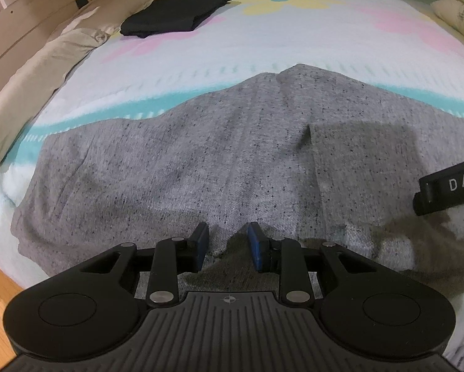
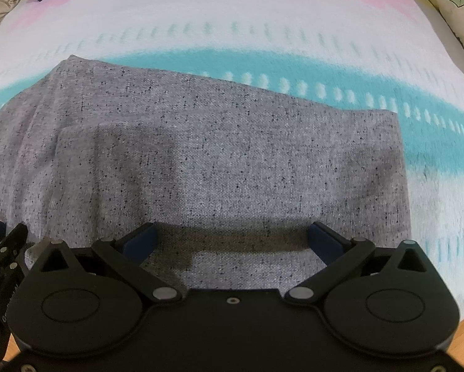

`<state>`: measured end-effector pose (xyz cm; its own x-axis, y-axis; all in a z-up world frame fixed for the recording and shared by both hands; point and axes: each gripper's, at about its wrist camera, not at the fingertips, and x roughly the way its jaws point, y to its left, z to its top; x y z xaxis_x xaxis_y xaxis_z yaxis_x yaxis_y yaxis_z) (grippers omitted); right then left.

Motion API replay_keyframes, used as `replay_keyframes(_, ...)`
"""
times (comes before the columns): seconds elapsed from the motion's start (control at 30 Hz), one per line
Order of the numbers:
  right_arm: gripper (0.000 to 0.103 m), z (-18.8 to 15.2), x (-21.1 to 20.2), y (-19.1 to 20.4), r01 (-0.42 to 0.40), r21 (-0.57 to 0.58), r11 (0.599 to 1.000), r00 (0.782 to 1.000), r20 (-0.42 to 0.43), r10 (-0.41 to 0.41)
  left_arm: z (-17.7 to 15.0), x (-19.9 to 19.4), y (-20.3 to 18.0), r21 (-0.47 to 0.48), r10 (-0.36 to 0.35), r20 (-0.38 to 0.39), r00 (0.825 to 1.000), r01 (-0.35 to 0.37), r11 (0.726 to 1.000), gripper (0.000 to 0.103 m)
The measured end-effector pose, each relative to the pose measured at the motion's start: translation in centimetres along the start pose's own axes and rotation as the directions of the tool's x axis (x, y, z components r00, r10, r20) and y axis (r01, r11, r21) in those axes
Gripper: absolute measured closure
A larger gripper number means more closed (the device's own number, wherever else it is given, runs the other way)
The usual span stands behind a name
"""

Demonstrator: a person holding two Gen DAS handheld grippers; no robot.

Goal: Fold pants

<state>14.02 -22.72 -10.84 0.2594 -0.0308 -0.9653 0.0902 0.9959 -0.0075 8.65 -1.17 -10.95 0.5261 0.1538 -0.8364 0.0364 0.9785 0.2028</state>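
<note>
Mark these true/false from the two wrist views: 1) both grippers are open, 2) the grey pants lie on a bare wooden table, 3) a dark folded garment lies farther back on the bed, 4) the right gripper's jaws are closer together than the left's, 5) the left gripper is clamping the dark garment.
1) Left gripper and right gripper are open: true.
2) False. The grey pants lie on a patterned bedspread with a teal band.
3) True. The dark folded garment lies beyond the pants, apart from them.
4) False. The right gripper's jaws stand wider apart.
5) False. Its jaws hold nothing and sit over the grey pants.
</note>
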Motion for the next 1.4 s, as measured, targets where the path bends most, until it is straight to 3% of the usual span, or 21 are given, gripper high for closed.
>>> replay_keyframes(0.2,0.000,0.1,0.0,0.2,0.003,0.003,1.000,1.000,-0.001,-0.003,0.0,-0.3,0.4,-0.016,-0.025,0.012,1.000,0.026,1.000,0.076)
replay_keyframes(0.27,0.000,0.0,0.0,0.2,0.004,0.003,1.000,1.000,0.002,-0.004,0.2,-0.5,1.6,-0.057,-0.100,0.027,0.995,0.101,0.993,0.076)
replay_keyframes(0.33,0.000,0.0,0.0,0.3,0.004,0.003,1.000,1.000,0.004,-0.004,0.4,-1.2,3.9,-0.158,-0.192,0.075,0.979,0.202,0.967,0.076)
replay_keyframes(0.4,0.000,-0.1,-0.1,0.2,0.003,0.002,1.000,1.000,0.001,-0.003,0.6,-2.0,6.8,-0.263,-0.273,0.147,0.951,0.303,0.916,0.076)
replay_keyframes(0.43,0.000,-0.1,-0.1,0.2,0.002,0.002,1.000,1.000,-0.001,-0.002,0.7,-2.4,8.4,-0.308,-0.276,0.176,0.945,0.319,0.896,0.076)
replay_keyframes(0.53,0.000,0.0,0.0,0.0,-0.002,0.002,1.000,1.000,-0.007,0.002,0.6,-4.2,11.8,-0.368,-0.161,0.255,0.953,0.250,0.896,0.076)
replay_keyframes(0.6,0.000,0.1,-0.1,0.0,-0.003,0.001,1.000,1.000,-0.009,0.003,0.1,-5.1,13.8,-0.417,-0.112,0.299,0.948,0.235,0.878,0.076)
replay_keyframes(0.67,0.000,0.2,-0.1,-0.1,-0.003,0.001,1.000,1.000,-0.011,0.003,-0.7,-5.2,16.1,-0.475,-0.136,0.331,0.934,0.289,0.831,0.067)
replay_keyframes(0.73,0.000,0.3,-0.1,0.0,0.000,0.003,1.000,1.000,-0.014,0.000,-1.8,-4.7,18.0,-0.528,-0.180,0.346,0.921,0.350,0.774,0.036)
replay_keyframes(0.77,0.000,0.4,0.0,0.0,0.002,0.007,1.000,1.000,-0.016,-0.002,-2.5,-4.5,18.8,-0.550,-0.184,0.355,0.916,0.364,0.751,0.034)
replay_keyframes(0.8,0.000,0.4,-0.1,0.0,0.003,0.009,1.000,1.000,-0.018,-0.003,-3.1,-4.4,19.3,-0.567,-0.179,0.357,0.917,0.365,0.738,0.033)
replay_keyframes(0.93,0.000,0.6,0.0,0.1,0.009,0.018,1.000,1.000,-0.028,-0.008,-4.8,-4.1,20.8,-0.602,-0.150,0.317,0.937,0.321,0.731,0.029)
replay_keyframes(1.07,0.000,0.7,0.0,0.4,0.015,0.027,1.000,1.000,-0.023,-0.015,-7.1,-3.8,22.8,-0.670,-0.151,0.297,0.943,0.319,0.670,0.029)
replay_keyframes(1.2,0.000,0.4,0.0,0.6,0.019,0.029,0.999,1.000,-0.011,-0.019,-7.9,-2.0,23.4,-0.708,-0.205,0.274,0.940,0.341,0.618,0.029)
replay_keyframes(1.4,0.000,0.0,-0.2,0.5,0.016,0.027,1.000,1.000,-0.006,-0.016,-8.5,0.6,22.3,-0.735,-0.217,0.210,0.953,0.300,0.609,0.028)
